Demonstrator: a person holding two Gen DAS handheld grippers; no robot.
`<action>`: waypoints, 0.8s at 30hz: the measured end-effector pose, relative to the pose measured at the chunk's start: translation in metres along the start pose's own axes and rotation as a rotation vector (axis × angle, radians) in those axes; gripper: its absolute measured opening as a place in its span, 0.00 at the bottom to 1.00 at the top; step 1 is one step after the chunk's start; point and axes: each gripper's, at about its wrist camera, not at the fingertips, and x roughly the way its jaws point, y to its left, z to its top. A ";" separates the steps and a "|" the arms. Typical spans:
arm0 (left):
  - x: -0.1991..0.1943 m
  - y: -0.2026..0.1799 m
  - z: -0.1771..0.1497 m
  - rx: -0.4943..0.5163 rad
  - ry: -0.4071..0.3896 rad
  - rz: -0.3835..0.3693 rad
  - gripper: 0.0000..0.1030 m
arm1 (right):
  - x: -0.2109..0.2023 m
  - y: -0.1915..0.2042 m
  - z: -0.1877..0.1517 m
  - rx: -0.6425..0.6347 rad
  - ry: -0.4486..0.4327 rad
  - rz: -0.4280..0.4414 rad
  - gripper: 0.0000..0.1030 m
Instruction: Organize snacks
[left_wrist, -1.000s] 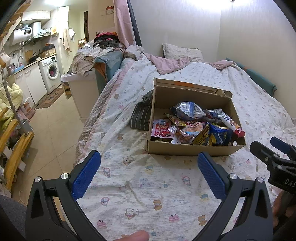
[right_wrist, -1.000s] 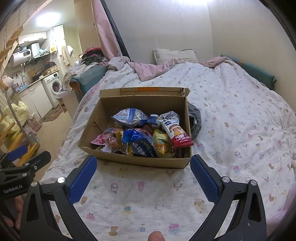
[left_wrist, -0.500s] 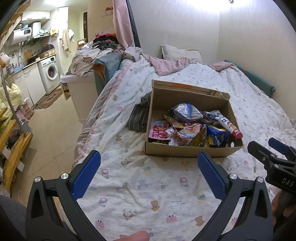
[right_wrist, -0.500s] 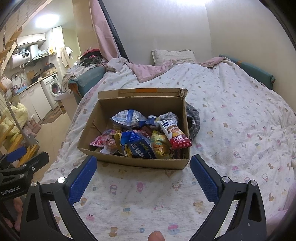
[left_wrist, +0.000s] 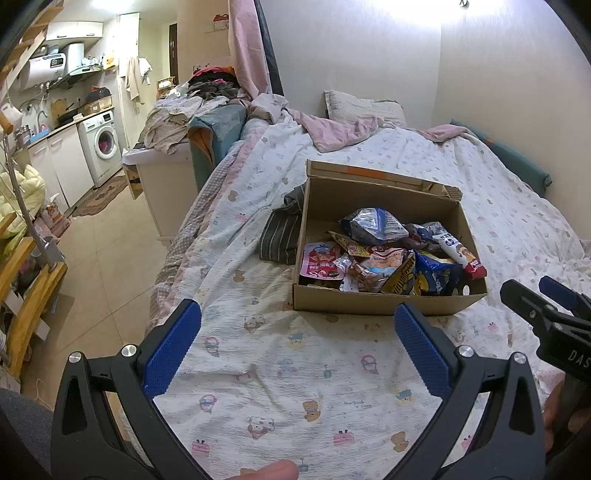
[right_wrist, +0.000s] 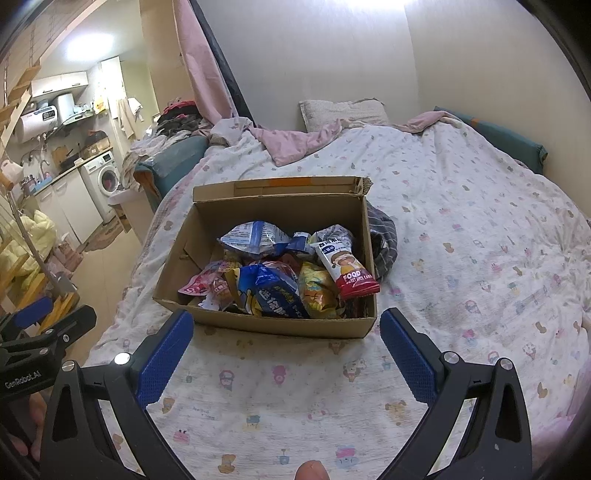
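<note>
An open cardboard box rests on the bed, holding several snack packets: a blue and white bag, a pink packet, a blue bag, a yellow bag and a red-ended cake bar leaning on the right wall. My left gripper stands open with nothing between its fingers, near the box's front left. My right gripper is open too, just short of the box's front wall.
The bed has a cartoon-print sheet. A striped dark cloth lies against the box. A pillow and pink blanket lie at the head. Floor, washing machine and cabinets are to the left.
Both grippers have drawn back slightly from the box, which sits a little farther off in both views. Both stay open; the snacks have not moved.
</note>
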 end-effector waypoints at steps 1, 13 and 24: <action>0.000 0.000 0.000 0.001 0.000 0.001 1.00 | 0.000 -0.002 0.000 0.000 -0.001 -0.001 1.00; 0.000 0.001 0.000 0.002 0.000 0.000 1.00 | -0.001 -0.003 0.001 0.006 -0.005 0.000 1.00; 0.001 0.001 0.000 -0.010 0.003 -0.001 1.00 | -0.002 -0.002 0.000 0.009 -0.007 0.001 1.00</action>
